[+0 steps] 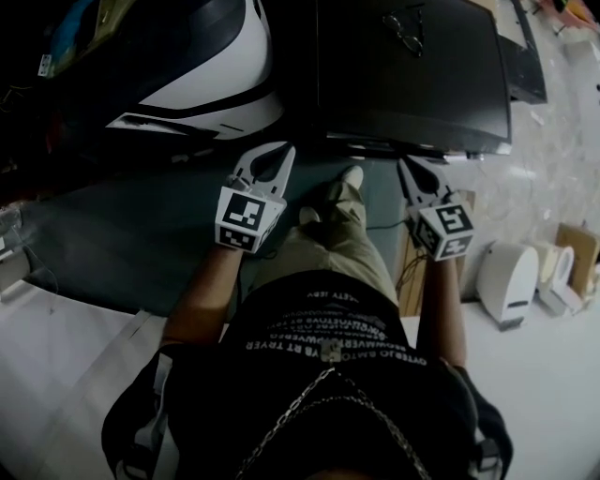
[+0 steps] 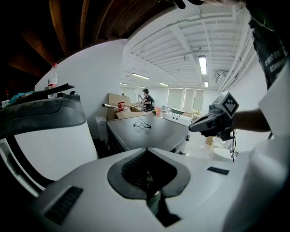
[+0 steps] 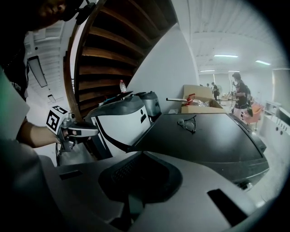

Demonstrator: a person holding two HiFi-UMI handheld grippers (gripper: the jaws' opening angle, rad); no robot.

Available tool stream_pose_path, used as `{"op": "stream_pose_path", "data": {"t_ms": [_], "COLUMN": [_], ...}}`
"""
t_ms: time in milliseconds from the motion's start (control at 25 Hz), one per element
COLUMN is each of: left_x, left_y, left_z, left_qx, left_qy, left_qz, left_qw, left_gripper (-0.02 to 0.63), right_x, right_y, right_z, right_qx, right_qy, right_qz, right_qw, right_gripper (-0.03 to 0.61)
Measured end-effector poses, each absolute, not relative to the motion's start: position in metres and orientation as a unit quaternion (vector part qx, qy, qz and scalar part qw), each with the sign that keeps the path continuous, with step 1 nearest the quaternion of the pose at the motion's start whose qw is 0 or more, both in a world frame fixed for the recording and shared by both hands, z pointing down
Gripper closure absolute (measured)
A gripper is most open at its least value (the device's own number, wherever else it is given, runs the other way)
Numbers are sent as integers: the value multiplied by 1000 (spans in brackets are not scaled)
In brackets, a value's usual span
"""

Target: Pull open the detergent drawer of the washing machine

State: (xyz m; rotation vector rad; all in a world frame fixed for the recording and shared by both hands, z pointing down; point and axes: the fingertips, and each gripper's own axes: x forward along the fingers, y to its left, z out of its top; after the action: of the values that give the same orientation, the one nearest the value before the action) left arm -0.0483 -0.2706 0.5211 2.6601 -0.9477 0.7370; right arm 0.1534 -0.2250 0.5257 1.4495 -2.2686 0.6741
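Observation:
The washing machine is a dark, flat-topped box straight ahead of me, with a wire object like a pair of glasses lying on its lid. I cannot make out its detergent drawer in any view. My left gripper hangs shut and empty in front of the machine's near left corner. My right gripper is shut and empty too, just below the machine's near edge. In the left gripper view the shut jaws face the lid, with the right gripper off to the right. In the right gripper view the left gripper shows at the left.
A white and black appliance stands left of the washing machine, with a bottle on it. White bins and a cardboard box sit on the floor at right. Wooden stairs rise overhead. A person stands far back.

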Motion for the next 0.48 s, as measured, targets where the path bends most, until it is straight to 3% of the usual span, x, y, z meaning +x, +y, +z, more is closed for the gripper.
{"op": "stream_pose_path", "data": {"t_ms": [480], "left_x": [-10], "left_y": [-281], "left_z": [597], "left_qx": [896], "left_qy": [-293], "left_qz": [302], "left_qw": [145], "left_gripper": [609], "right_x": [178], "right_y": [-236], "right_z": [600], "right_qx": [491], "right_qy": [-796], "right_qz": [269], "right_qw": [231], "right_gripper": [575]}}
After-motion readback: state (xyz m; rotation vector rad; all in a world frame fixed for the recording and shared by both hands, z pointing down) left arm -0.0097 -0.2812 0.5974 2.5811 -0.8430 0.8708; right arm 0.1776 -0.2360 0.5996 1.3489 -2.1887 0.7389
